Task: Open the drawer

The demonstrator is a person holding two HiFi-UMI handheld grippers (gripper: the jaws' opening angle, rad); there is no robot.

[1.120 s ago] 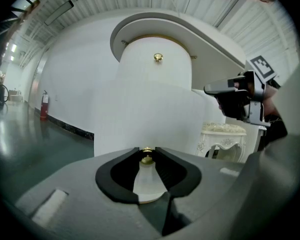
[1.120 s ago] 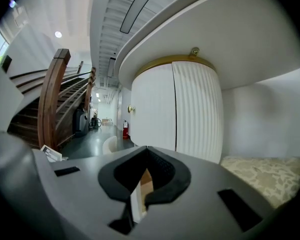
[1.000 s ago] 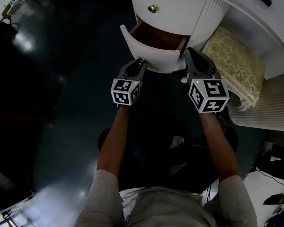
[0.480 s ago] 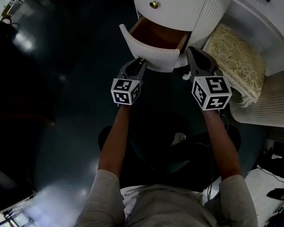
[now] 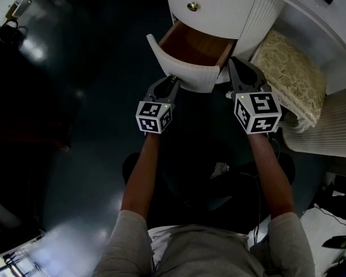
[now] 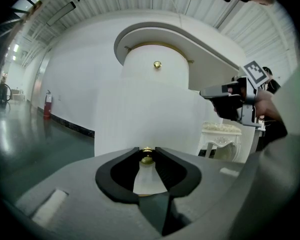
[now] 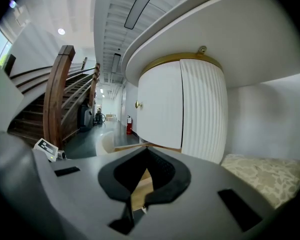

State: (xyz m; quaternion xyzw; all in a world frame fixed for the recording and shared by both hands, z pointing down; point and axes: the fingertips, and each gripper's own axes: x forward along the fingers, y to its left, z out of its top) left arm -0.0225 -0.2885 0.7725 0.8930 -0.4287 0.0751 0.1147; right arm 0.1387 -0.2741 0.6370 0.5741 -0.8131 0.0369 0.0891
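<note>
The lower drawer (image 5: 184, 68) of a round white cabinet stands pulled out, its brown wooden inside (image 5: 197, 42) showing. My left gripper (image 5: 173, 78) is at the drawer's curved front. In the left gripper view its jaws (image 6: 147, 151) close on the drawer's small brass knob (image 6: 147, 158). My right gripper (image 5: 233, 62) hovers by the drawer's right corner with its jaws together and nothing held; a wooden drawer edge (image 7: 142, 184) shows behind it. The upper drawer, with a brass knob (image 5: 192, 6), is closed.
A cream upholstered stool (image 5: 291, 79) stands right of the cabinet, close to my right gripper. A white curved counter (image 5: 311, 16) overhangs the cabinet. Dark glossy floor (image 5: 75, 97) spreads to the left. A wooden staircase (image 7: 55, 99) rises beyond.
The drawer is open in all frames and both grippers keep their places beside it. The right gripper has rolled and shifted slightly to the right.
</note>
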